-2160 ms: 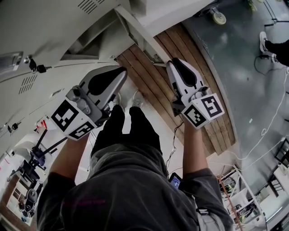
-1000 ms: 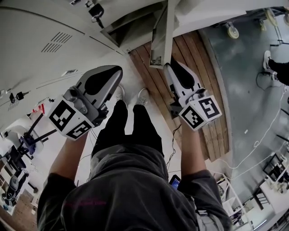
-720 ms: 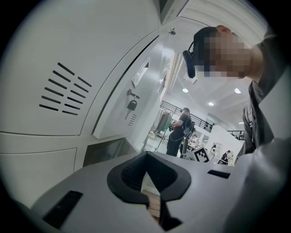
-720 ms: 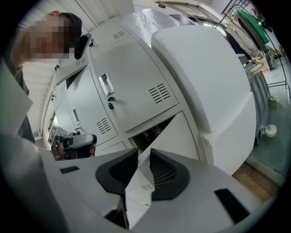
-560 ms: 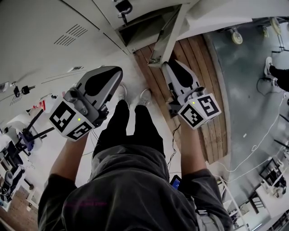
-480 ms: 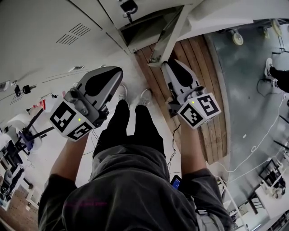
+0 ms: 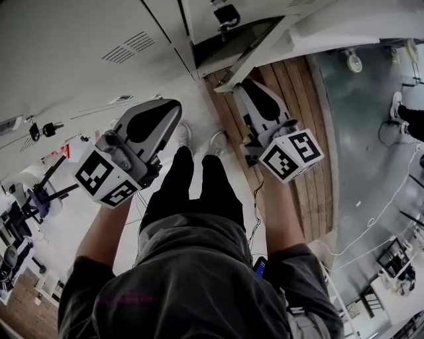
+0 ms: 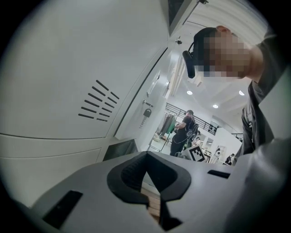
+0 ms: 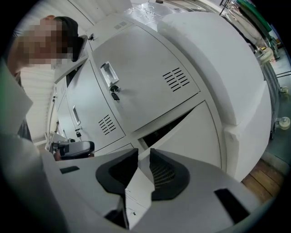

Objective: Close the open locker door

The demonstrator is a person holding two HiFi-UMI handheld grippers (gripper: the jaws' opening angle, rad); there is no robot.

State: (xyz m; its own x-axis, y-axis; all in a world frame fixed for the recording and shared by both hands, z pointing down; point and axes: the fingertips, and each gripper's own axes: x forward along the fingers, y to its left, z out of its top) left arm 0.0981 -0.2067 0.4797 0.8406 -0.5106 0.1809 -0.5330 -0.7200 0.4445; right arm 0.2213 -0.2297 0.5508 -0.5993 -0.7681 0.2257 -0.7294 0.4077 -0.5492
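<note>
The white locker door [image 7: 257, 48] stands part open below a dark locker opening [image 7: 232, 38], with a key [image 7: 225, 14] hanging above it. My right gripper [image 7: 242, 87] reaches up to the door's lower edge. In the right gripper view the door [image 9: 191, 132] leans towards its frame, and its corner sits between the pads of the right gripper [image 9: 140, 166], which is shut on it. My left gripper [image 7: 171, 107] hangs apart from the closed locker fronts [image 7: 79, 40]. In its own view the left gripper [image 8: 146, 157] has its tips together and holds nothing.
Closed lockers with vent slots [image 9: 145, 77] and hanging keys [image 8: 146, 113] fill the wall. A wooden floor strip [image 7: 298, 126] lies under the door, with grey floor, a cable [image 7: 377, 218] and a caster wheel [image 7: 354, 61] to the right. My shoes [image 7: 199, 138] stand near the lockers. Another person [image 8: 184, 132] stands far off.
The door has swung from nearly edge-on towards its locker frame, with the right gripper moving along at its lower edge. The left gripper drifted slightly along the lockers.
</note>
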